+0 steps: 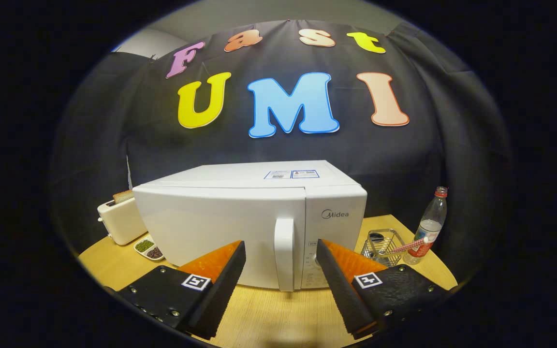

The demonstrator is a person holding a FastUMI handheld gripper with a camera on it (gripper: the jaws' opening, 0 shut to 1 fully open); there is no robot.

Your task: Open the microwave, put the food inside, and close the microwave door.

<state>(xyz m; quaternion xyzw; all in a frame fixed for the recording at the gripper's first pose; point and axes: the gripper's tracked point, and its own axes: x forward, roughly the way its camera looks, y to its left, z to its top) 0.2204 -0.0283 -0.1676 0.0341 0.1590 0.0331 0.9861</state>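
Right now the gripper is spread wide and empty, its fingers flanking the upright handle of the white boxy microwave on the wooden surface. Door closed, so everything's left: opening, loading food, closing.

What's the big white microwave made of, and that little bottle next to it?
The microwave looks like white painted metal with a glossy plastic door handle, judging by the soft shine. The bottle seems to be clear plastic, see-through with a red cap. The open gripper frames the handle.
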